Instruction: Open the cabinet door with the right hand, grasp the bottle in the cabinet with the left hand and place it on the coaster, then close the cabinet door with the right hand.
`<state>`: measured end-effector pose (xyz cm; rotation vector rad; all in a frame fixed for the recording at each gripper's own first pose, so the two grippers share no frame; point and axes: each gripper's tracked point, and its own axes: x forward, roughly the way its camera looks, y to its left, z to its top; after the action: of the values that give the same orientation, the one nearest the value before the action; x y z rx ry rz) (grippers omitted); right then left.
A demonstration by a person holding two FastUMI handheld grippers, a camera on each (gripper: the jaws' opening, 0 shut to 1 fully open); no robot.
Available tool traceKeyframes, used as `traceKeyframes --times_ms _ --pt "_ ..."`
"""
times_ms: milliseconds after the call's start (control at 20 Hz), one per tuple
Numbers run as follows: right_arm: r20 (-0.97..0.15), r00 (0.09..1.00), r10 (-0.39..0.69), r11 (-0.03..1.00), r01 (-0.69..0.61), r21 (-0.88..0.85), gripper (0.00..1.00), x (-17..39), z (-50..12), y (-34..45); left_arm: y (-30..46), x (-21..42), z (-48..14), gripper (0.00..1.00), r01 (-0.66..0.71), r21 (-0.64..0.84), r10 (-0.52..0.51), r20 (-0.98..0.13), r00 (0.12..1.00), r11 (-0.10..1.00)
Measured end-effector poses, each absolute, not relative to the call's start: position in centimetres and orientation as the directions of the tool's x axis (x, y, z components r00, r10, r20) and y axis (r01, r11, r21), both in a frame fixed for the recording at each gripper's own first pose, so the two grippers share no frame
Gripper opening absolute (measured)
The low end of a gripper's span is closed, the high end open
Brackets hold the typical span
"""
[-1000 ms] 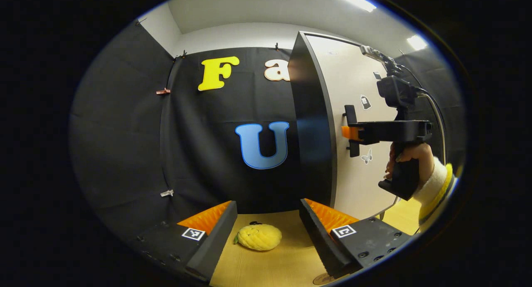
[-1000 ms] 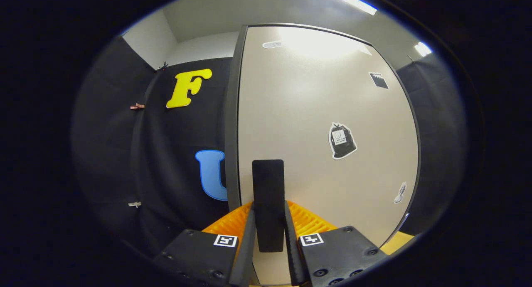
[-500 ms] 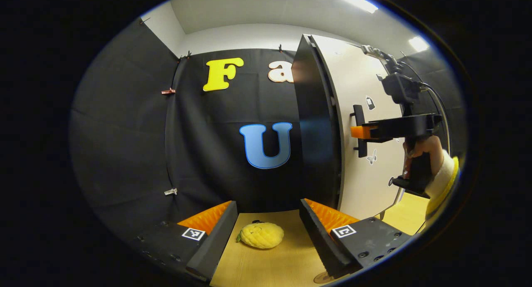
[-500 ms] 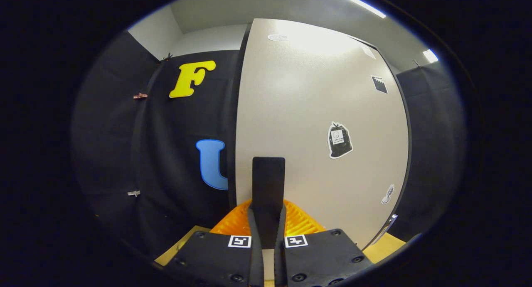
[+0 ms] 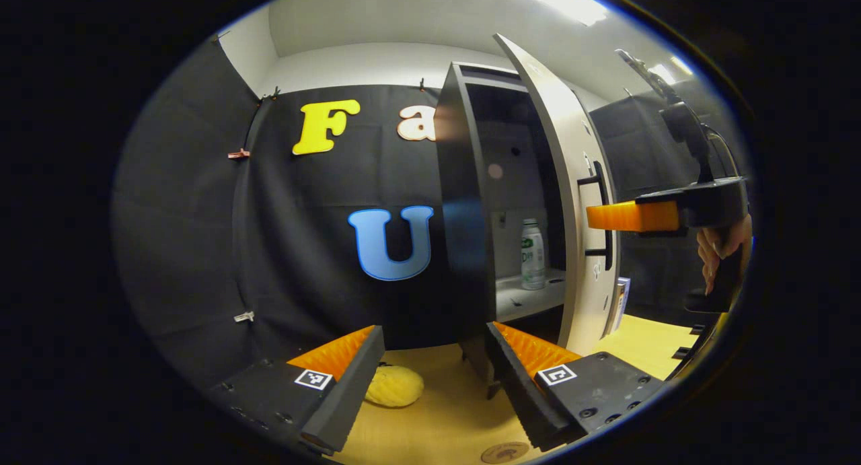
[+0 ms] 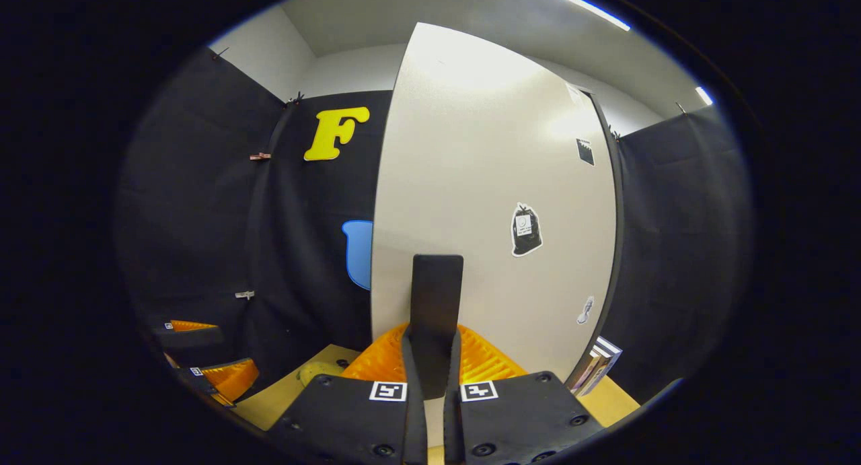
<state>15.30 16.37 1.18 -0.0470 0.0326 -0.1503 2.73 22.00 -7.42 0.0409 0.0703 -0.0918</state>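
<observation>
Booth table | one bottle | one coaster | two tools

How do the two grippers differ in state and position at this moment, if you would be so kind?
The right gripper is shut on the door handle; the left gripper is open and holds nothing. The right sits at the cabinet door; the left hangs low over the table, facing the bottle. Each is hand-held.

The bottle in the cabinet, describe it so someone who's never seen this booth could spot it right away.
Find the tall dark cabinet whose pale door stands open. On its light shelf inside stands the bottle, upright, white with a green label and a pale cap. It is the one thing standing on that shelf.
</observation>
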Motion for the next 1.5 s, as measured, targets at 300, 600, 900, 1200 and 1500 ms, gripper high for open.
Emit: traceKeyframes --times_ms 300,600,900,1200,1500 --pt "-0.043 0.986 -0.159 0.985 0.156 -0.074 0.14 11.6 1.5 14.5 17.9 3.2 -7.0 0.95 0.179 0.03 -0.176 -0.071 0.982 0.983" --pt "-0.057 0.98 -0.188 0.982 0.186 -0.042 0.14 7.7 1.9 11.3 13.5 4.2 -6.8 0.95 0.285 0.024 -0.283 -0.067 0.957 0.958" --pt "-0.075 0.962 -0.264 0.964 0.264 -0.012 0.13 4.3 2.2 7.4 7.8 4.8 -6.8 0.95 0.411 0.031 -0.409 -0.057 0.911 0.911" --pt "-0.071 0.935 -0.346 0.938 0.347 0.005 0.11 1.5 2.4 2.2 3.4 4.3 -6.6 0.99 0.426 0.046 -0.423 -0.061 0.904 0.904" --pt "-0.099 0.949 -0.299 0.95 0.306 0.066 0.15 0.0 2.7 -2.4 -1.3 4.4 -6.0 0.95 0.339 0.065 -0.335 -0.064 0.94 0.939"
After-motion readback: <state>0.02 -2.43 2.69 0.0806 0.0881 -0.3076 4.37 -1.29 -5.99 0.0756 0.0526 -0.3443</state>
